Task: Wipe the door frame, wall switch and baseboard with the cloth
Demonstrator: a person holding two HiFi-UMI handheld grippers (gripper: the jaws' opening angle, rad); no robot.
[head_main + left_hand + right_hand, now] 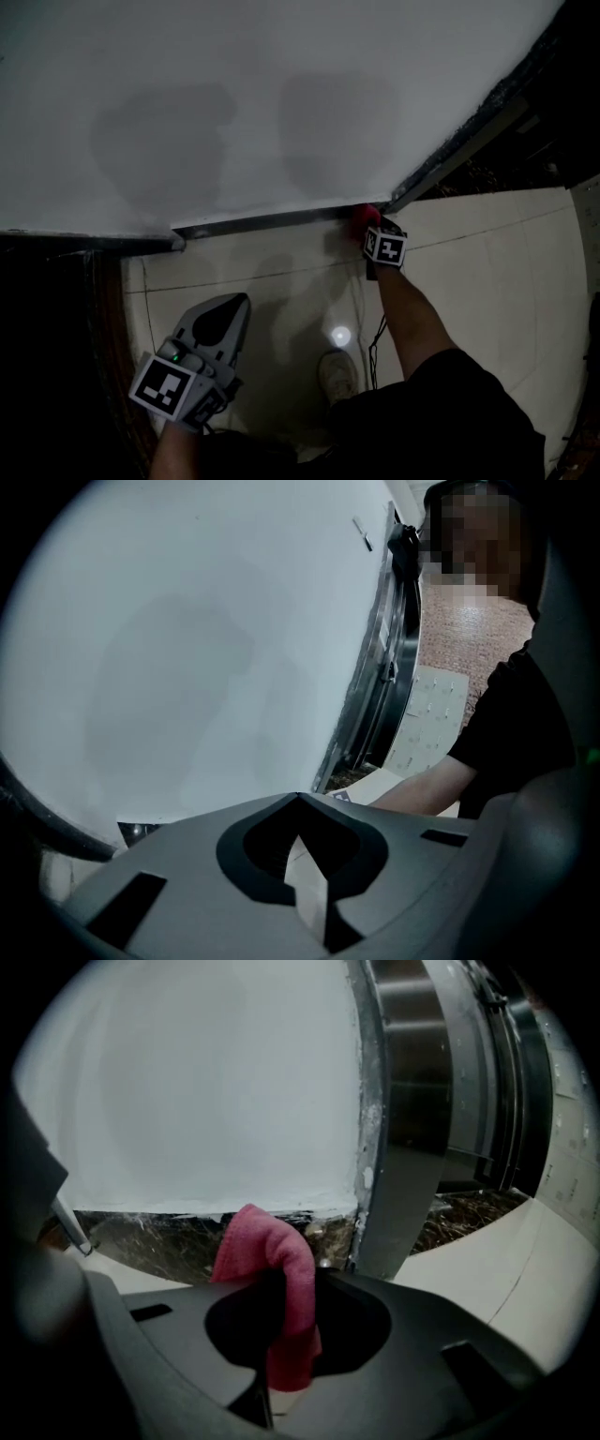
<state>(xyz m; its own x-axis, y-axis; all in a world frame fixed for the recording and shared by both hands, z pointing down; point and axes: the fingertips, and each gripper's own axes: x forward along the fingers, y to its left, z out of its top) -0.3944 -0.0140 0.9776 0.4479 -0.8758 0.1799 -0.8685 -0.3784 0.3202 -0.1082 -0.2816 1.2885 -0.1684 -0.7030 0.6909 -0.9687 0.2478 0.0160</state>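
Note:
A pink cloth [258, 1241] is clamped in my right gripper [298, 1279], folded over and hanging down between the jaws. In the head view the cloth [362, 218] presses against the right end of the dark baseboard [272, 222], in the corner where the white wall [244, 103] meets the metal door frame [469, 139]. My right gripper [373, 228] is low by that corner. In the right gripper view the marbled baseboard [159, 1239] and the door frame [405, 1147] lie just beyond the cloth. My left gripper [242, 302] hangs above the floor, shut and empty, with its tips [298, 799] pointing at the wall.
The floor [487, 244] is pale tile with a bright light reflection [340, 336]. The person's shoe [336, 375] stands near a thin cable [375, 342]. A dark opening [56, 337] lies at the left, past the wall's end.

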